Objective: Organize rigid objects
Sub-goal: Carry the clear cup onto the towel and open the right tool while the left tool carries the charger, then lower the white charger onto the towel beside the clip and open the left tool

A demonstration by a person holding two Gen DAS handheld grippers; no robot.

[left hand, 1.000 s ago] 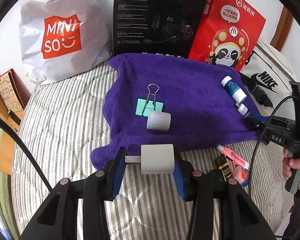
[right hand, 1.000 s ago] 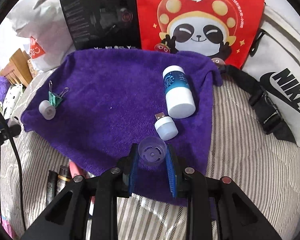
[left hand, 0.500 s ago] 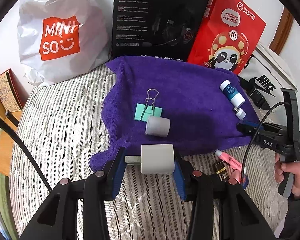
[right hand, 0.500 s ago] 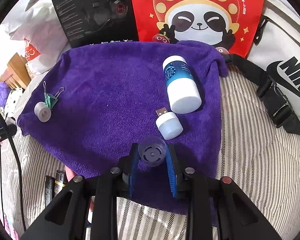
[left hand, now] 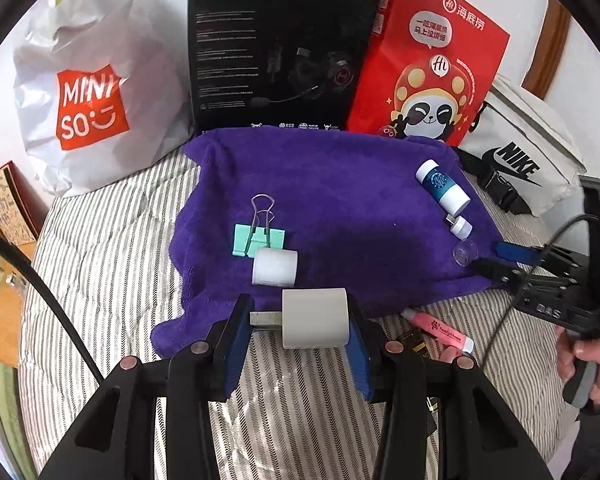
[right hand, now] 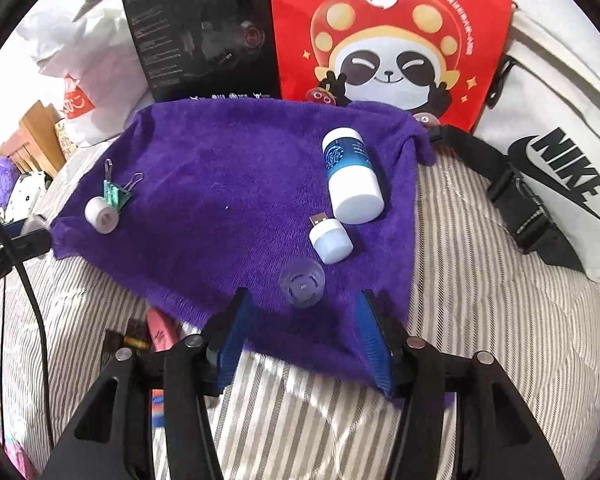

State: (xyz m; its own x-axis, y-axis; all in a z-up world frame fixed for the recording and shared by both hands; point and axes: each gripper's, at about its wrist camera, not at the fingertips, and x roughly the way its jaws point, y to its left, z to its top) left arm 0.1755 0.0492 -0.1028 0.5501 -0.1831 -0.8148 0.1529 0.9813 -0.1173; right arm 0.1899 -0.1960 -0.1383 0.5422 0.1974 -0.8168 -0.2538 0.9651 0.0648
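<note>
Right wrist view: the right claw [right hand: 304,322], earlier gripping the clear cap [right hand: 302,283], now gapes wide, the cap lying on the purple towel [right hand: 220,184]. Left claw [left hand: 296,334] grips one white charger [left hand: 314,323]; the towel carries one bottle [right hand: 352,176], one binder clip [left hand: 259,236], one tape roll [left hand: 275,267].

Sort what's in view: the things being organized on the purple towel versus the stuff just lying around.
In the job:
white charger block, held in left gripper
clear cap, on purple towel before open right gripper
tape roll
green binder clip
blue-white bottle
small USB plug

Lying about:
Miniso bag
black headset box
red panda bag
Nike bag
</note>
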